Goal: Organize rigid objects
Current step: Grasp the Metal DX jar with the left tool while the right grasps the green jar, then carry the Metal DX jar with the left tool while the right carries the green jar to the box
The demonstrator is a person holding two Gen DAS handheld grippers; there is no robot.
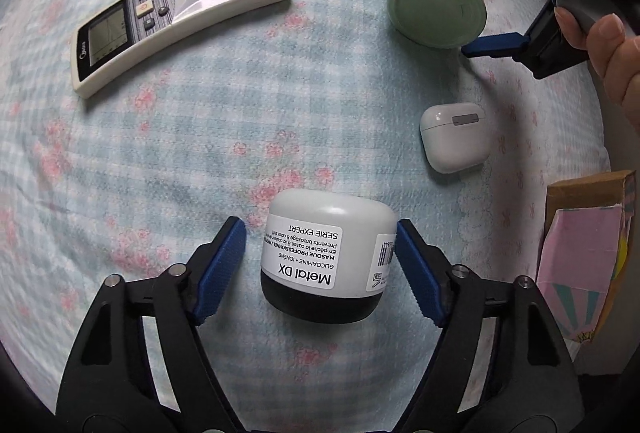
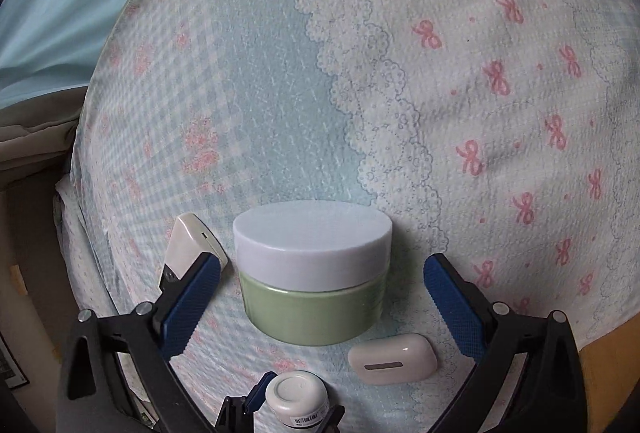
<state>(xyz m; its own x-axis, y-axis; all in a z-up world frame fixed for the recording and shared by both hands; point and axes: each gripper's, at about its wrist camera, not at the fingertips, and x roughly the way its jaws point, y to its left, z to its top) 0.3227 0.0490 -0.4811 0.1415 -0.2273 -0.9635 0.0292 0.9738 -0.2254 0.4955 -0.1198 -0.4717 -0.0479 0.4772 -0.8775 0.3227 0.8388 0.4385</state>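
Observation:
A grey-white jar with a black lid and a "Metal DX" label rests on the bed sheet, between the blue pads of my left gripper. The right pad is at the jar's side; the left pad stands a little off it. My right gripper is open around a green jar with a white lid, with a gap on both sides. The left wrist view shows that green jar at the upper right, framed by the right gripper and a hand.
A white remote control lies at the upper left; its end sits beside my right gripper's left finger. A white earbud case lies between the two jars. A pink-lined cardboard box stands at the right bed edge.

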